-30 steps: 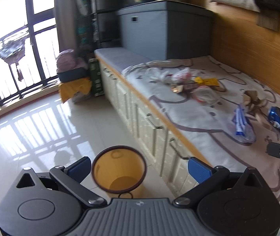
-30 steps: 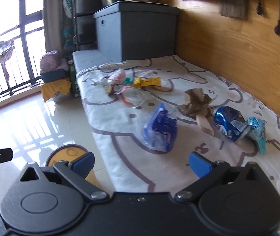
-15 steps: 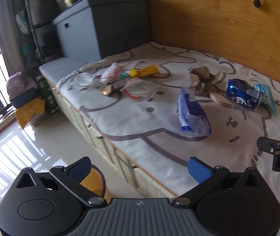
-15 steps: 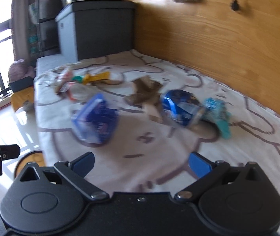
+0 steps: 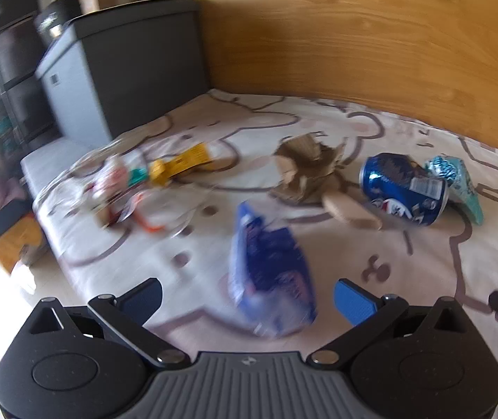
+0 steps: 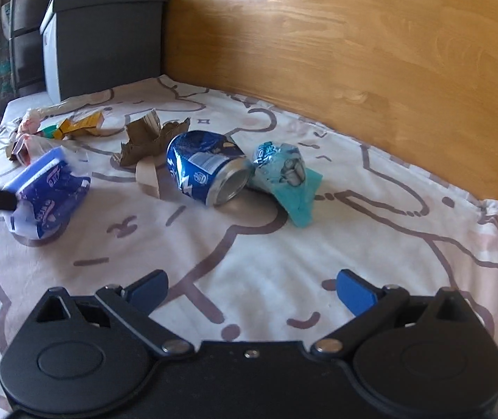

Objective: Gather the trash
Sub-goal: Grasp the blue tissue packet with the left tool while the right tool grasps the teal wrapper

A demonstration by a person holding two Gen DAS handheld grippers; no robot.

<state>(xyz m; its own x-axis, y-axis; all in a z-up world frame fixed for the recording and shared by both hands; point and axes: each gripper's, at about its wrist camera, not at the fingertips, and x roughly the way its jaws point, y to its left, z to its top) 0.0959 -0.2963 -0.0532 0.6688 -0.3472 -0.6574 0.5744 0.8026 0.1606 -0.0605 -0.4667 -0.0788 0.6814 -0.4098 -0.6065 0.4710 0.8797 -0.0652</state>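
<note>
Since a second ago the left gripper [image 5: 247, 295] has swung off the floor bin, now out of view, and closed in on the blue wrapper [image 5: 269, 272], which lies on the bed [image 6: 283, 262] just ahead between its wide-open, empty fingers. Right gripper [image 6: 252, 288] has advanced toward the can [image 6: 207, 171] and teal wrapper [image 6: 283, 174], fingers also wide, empty. Judgement: nothing collected yet; first pickup is probably the blue wrapper.

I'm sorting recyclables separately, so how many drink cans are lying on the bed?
1. A dented blue can lies on its side mid-sheet, between the torn brown cardboard and the teal wrapper. The far litter pile could hide another; I cannot tell.
</note>
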